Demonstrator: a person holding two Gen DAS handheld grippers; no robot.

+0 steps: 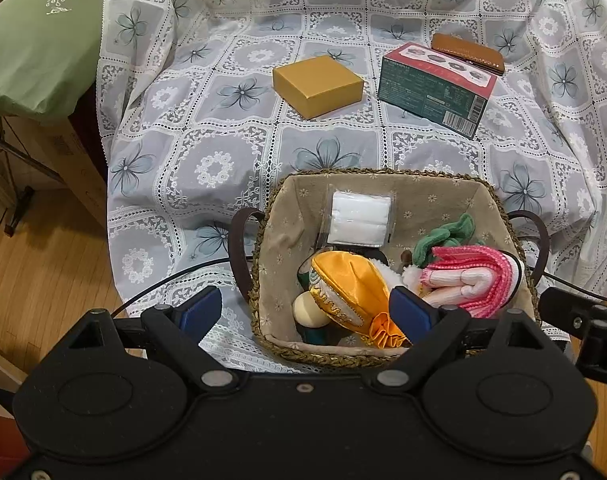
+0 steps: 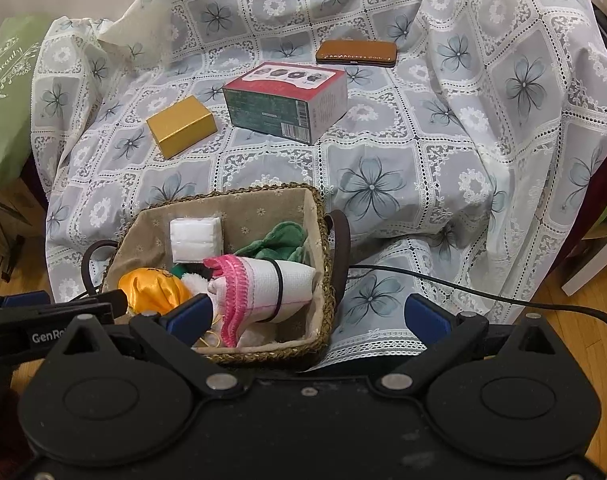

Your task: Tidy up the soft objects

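A: Largest item, the floral cloth (image 1: 231, 148), covers the seat. Landmark is the basket (image 1: 263, 248) at the cloth's near edge.

B: Items behind the basket?

A: Green-and-red carton (image 1: 431, 88) behind it; gold box (image 1: 317, 85) to the carton's left; brown case (image 1: 467, 53) behind the carton. All three apart from the basket.

B: Inside the basket?

A: Soft goods. Pink-edged rolled towel (image 2: 271, 284) with a black band, at the near right. Yellow satin pouch (image 1: 351, 292) at the near left. White packet (image 1: 359, 218) upright at the far wall. Green cloth (image 2: 279, 240) at the far right.

B: Grippers?

A: Left gripper (image 1: 305, 312) wide, empty, its span across the basket's near left wall. Right gripper (image 2: 309, 316) wide, empty, across the basket's near right corner.
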